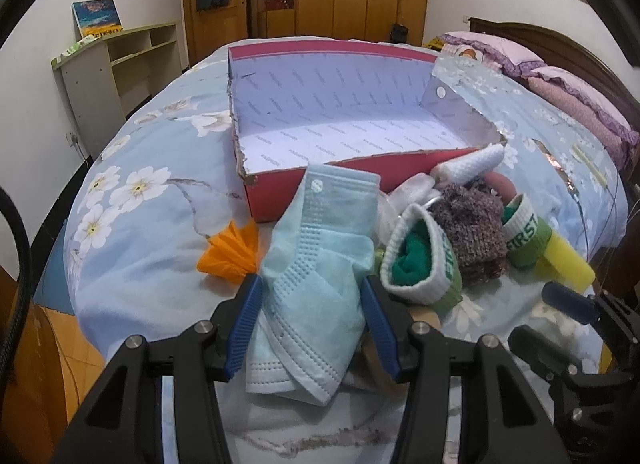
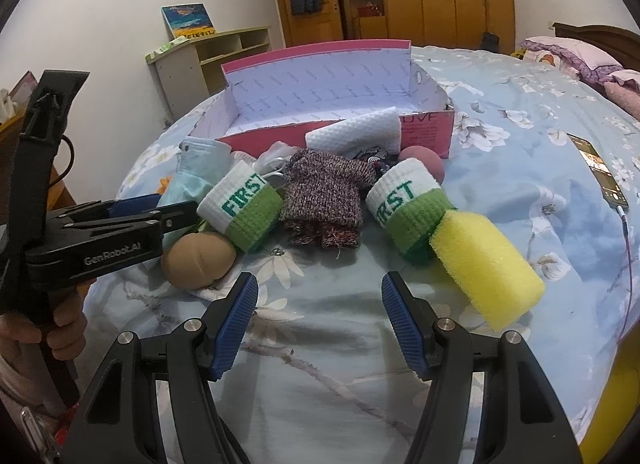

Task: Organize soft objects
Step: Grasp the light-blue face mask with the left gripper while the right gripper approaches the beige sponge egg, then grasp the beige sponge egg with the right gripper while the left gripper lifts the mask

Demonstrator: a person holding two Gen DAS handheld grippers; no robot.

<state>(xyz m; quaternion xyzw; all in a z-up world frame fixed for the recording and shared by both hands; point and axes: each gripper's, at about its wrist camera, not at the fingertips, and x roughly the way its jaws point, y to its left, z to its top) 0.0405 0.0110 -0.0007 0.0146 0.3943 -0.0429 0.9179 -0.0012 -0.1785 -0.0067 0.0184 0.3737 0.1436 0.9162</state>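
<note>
Orange pleated paper (image 1: 230, 254) lies farthest left on the flowered bed (image 1: 140, 264). Beside it the left tongs (image 1: 310, 296) clasp a pale blue face mask (image 1: 316, 264), lifted before the red box (image 1: 320, 183). Next come a rolled green-and-white sock (image 1: 420, 260), a tan ball (image 2: 198, 260), a purple knit piece (image 2: 324, 199), another FIRST sock (image 2: 404, 207) and a yellow sponge (image 2: 486, 272). The right tongs (image 2: 318, 298) hang wide apart, holding nothing, above the sheet.

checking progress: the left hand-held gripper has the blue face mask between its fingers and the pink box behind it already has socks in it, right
Not quite: the pink box is empty, as the left wrist view shows. The left hand-held gripper does have the blue face mask between its fingers.
</note>
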